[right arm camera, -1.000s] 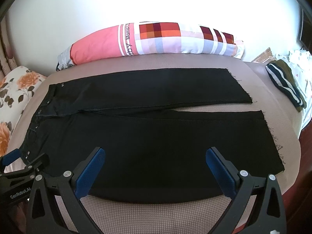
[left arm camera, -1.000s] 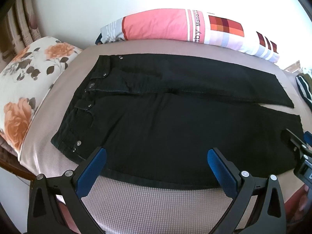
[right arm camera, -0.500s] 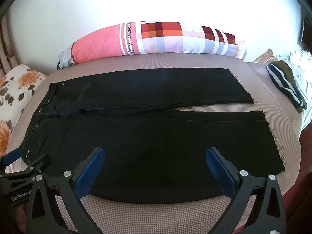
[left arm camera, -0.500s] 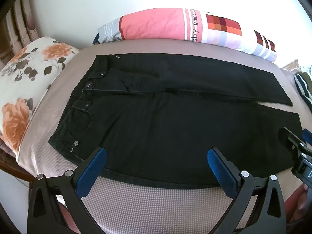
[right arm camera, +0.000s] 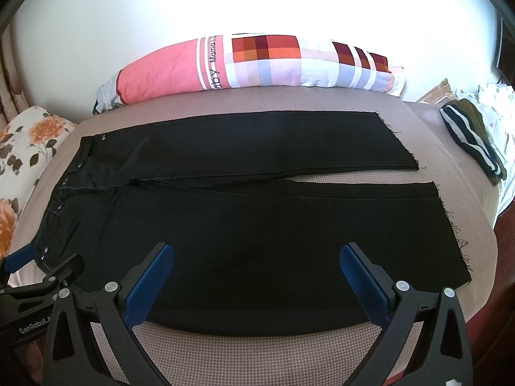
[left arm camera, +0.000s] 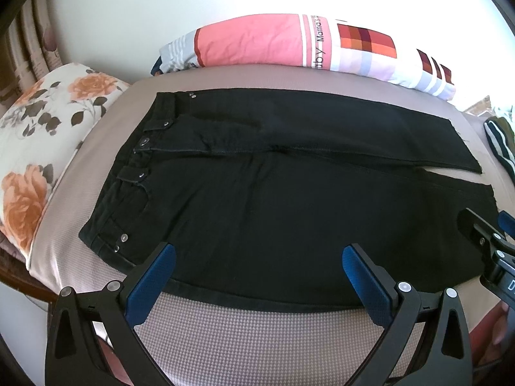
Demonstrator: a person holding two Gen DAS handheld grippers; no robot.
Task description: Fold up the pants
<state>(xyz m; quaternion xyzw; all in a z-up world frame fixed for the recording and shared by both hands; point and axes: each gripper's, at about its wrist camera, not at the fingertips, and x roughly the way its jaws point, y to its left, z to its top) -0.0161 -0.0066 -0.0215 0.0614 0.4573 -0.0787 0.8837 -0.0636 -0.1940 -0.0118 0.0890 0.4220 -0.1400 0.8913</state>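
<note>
I have the pants [left arm camera: 289, 199] spread flat on the bed [left arm camera: 257, 331], waistband toward the floral pillow [left arm camera: 42, 148], both legs running away from it. My left tongs [left arm camera: 259, 268] and right tongs [right arm camera: 256, 268] hover over the pants' near edge, both gaping wide and empty. My worry: pinching only the top layer of denim would let the fold drag crooked, and uneven lifts would skew the legs. Count: one pair of pants, two legs, two pillows, one striped garment [right arm camera: 473, 138] past the hems.
</note>
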